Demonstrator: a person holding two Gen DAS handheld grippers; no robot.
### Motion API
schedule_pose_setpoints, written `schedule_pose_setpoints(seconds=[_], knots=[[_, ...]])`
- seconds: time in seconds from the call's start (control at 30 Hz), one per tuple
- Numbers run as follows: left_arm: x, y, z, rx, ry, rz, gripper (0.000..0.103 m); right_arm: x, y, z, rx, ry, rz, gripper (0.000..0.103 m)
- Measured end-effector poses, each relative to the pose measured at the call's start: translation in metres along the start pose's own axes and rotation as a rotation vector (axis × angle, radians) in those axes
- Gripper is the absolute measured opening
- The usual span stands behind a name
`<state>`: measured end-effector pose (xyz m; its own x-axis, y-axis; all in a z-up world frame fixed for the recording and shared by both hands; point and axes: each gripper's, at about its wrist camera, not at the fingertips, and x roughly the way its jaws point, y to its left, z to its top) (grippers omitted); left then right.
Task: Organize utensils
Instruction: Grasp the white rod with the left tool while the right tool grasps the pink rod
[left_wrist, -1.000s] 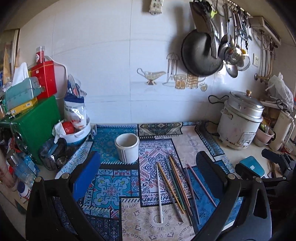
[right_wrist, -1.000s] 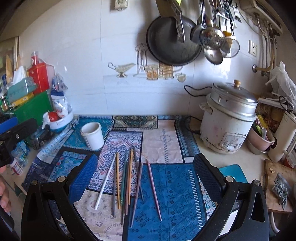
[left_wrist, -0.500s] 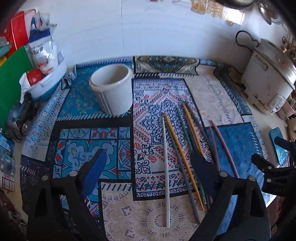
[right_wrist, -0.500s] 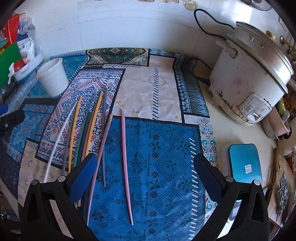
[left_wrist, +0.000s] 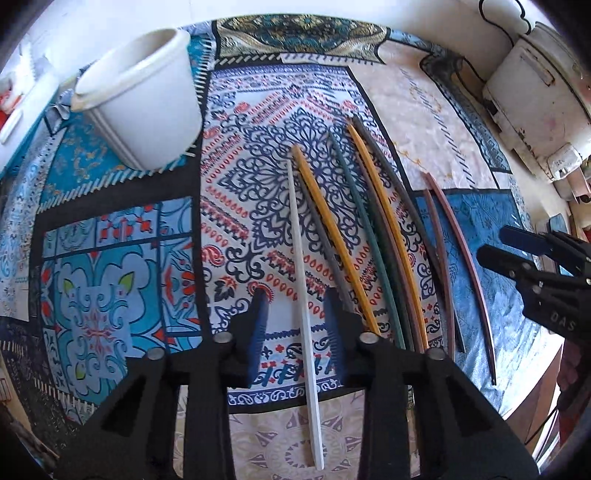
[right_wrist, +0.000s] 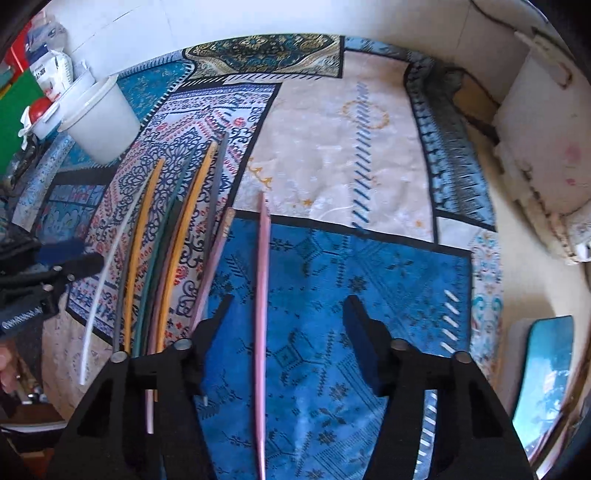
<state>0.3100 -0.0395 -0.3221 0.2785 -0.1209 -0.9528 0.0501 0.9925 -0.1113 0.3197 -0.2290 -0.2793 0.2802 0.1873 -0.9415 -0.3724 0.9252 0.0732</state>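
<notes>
Nothing sorted yet: every chopstick lies beside the white cup (left_wrist: 138, 99).
Your left gripper (left_wrist: 299, 314) straddles the white chopstick (left_wrist: 301, 273), your right gripper (right_wrist: 288, 314) the pink chopstick (right_wrist: 263, 280); jaws have just been closing, neither clamps.

Both wrist cameras look steeply down, close over the patterned counter (left_wrist: 122, 258). They share the chopsticks (right_wrist: 173, 236) (left view nearer the white cup (left_wrist: 147, 99)).

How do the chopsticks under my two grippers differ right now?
The white chopstick lies at the left end of the row on the patterned white patch; the pink chopstick lies at the right end on the blue patch. Both lie flat on the mat, between open jaws that have just been closing, not yet pinched.
</notes>
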Motion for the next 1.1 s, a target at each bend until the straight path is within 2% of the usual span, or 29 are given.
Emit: schedule_pose_setpoints(seconds=[0.17,0.27,0.43,0.5,0.53,0.6,0.7,0.93,1.1], knots=[[0.011,0.001,0.002,-0.011,0.050,-0.031,0.019,0.011,0.009,0.009,-0.037,0.043,0.034,0.030],[0.013,0.002,0.004,-0.017,0.054,-0.043,0.018,0.018,0.012,0.009,-0.043,0.073,0.040,0.026],[0.012,0.004,0.003,-0.008,0.066,-0.049,0.017,0.020,0.017,0.007,-0.071,0.076,0.019,0.025],[0.013,0.004,0.005,0.006,0.071,-0.044,0.012,0.022,0.017,0.007,-0.085,0.071,0.010,0.024],[0.014,0.002,0.007,0.015,0.073,-0.040,0.011,0.023,0.019,0.008,-0.093,0.067,-0.001,0.022],[0.016,0.000,0.011,0.030,0.078,-0.043,0.004,0.023,0.021,0.008,-0.109,0.057,-0.015,0.011],[0.019,-0.002,0.016,0.049,0.088,-0.052,0.004,0.027,0.020,0.015,-0.098,0.052,0.013,0.007],[0.022,0.000,0.022,0.028,0.110,-0.074,0.003,0.026,0.006,0.023,-0.033,0.043,0.073,0.006],[0.009,0.006,0.015,0.013,0.080,-0.080,0.003,0.016,-0.003,0.024,0.018,0.009,0.081,0.006]])
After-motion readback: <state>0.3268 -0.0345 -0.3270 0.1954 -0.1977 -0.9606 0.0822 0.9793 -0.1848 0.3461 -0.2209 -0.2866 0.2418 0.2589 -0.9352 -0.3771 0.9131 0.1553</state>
